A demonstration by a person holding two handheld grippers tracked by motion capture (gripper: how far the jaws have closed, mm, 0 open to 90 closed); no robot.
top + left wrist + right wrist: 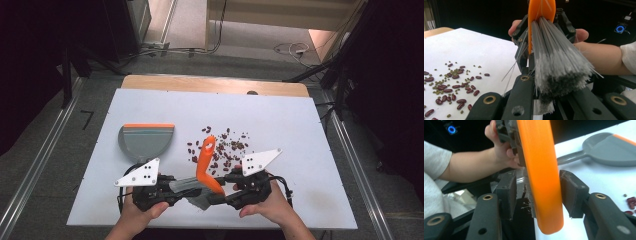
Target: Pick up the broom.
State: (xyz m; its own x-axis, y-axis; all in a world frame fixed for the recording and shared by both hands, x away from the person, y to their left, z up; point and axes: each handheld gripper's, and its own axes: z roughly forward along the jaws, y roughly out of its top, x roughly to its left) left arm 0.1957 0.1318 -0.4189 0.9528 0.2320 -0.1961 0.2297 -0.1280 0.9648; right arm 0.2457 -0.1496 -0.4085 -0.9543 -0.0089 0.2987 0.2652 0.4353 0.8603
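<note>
a small hand brush (206, 165) with a smooth, curved orange plastic handle and a tuft of fine grey bristles (560, 67) is held just above the near edge of the desk (300, 120), between the two hand-held grippers. in the left gripper view, the bristle tuft is seen fanned out and frayed at its tips, a few stray hairs sticking out sideways, and it is clamped between the black jaws of the left hand-held gripper (541, 96), which is clenched on it. in the right gripper view, the glossy orange handle (541, 172) is seen standing between the jaws of the right hand-held gripper (537, 195); the dark, matt pads are set on either side of it, and a narrow gap is still visible on each side, so the handle is not yet pressed. the desk top is a flat, white, matt sheet over a wooden board. a grey plastic dustpan (145, 142) with an orange strip along its straight lip lies towards the left edge of the desk, its slim handle pointing to the near edge. glossy dark-red kidney-shaped beans (227, 150) mixed with tiny round green ones are scattered near the middle of the desk, just beyond the brush.
</note>
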